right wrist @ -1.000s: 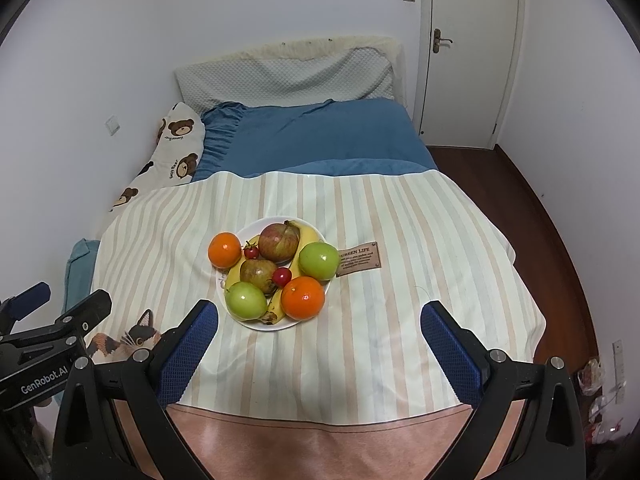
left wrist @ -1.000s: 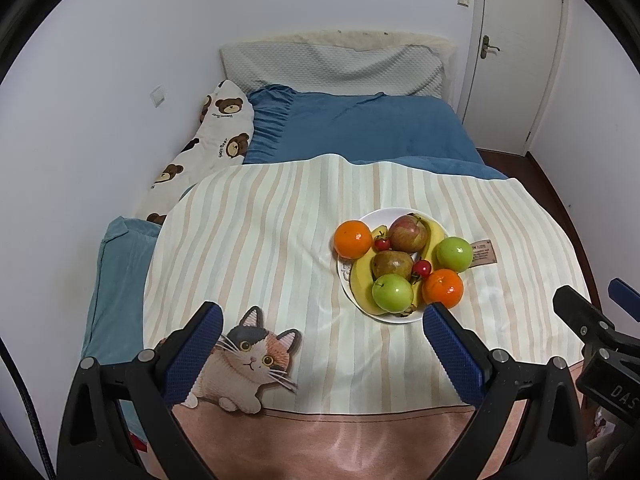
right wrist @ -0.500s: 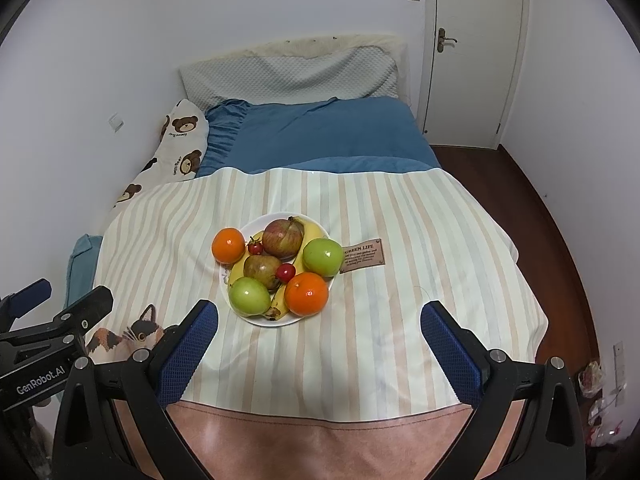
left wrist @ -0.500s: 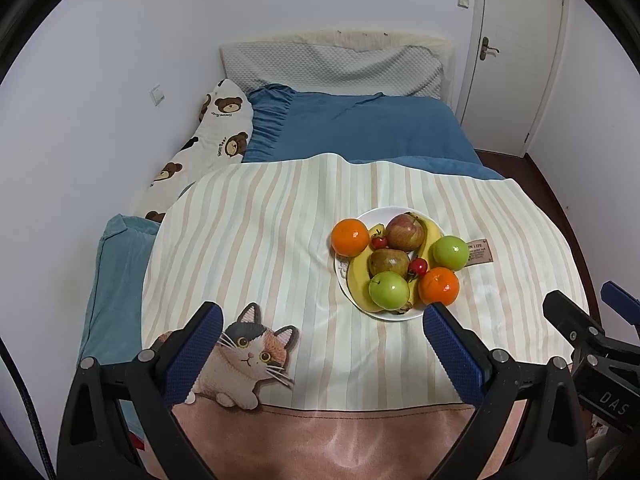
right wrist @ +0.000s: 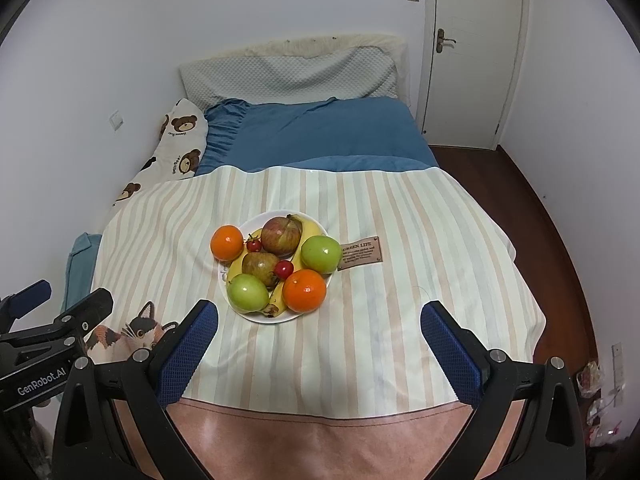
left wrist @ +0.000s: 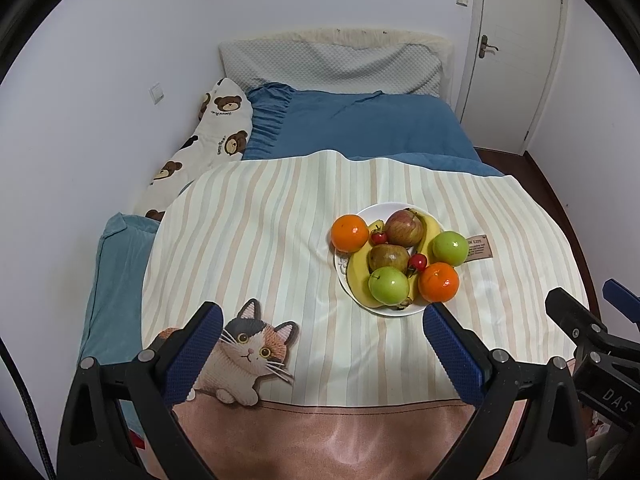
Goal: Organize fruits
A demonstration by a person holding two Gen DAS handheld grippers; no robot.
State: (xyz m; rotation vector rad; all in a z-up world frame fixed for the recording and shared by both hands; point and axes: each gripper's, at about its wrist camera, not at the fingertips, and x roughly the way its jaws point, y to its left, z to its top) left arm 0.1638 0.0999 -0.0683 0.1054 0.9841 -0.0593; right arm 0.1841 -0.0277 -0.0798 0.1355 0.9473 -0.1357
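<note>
A white plate [left wrist: 379, 211] [right wrist: 256, 316] sits on a striped cloth and holds two oranges [left wrist: 349, 233] [left wrist: 438, 282], two green apples [left wrist: 388, 285] [left wrist: 450, 248], a red apple [left wrist: 404, 227], a brownish fruit [left wrist: 388, 257], bananas [left wrist: 357, 276] and two small red fruits [left wrist: 418, 262]. My left gripper [left wrist: 320, 348] is open and empty, above the near edge of the cloth. My right gripper [right wrist: 319, 346] is open and empty, just in front of the plate.
The striped cloth [left wrist: 260, 240] has a cat print [left wrist: 244, 354] at the near left and a brown label [right wrist: 359, 257] right of the plate. Behind lie a blue bedsheet [left wrist: 360, 128], a bear-print pillow [left wrist: 208, 140] and a grey pillow [left wrist: 332, 66]. A door [right wrist: 472, 52] stands at the back right.
Both grippers have drifted slightly; the plate sits a little nearer and more central in the right wrist view. Nothing was grasped or moved.
</note>
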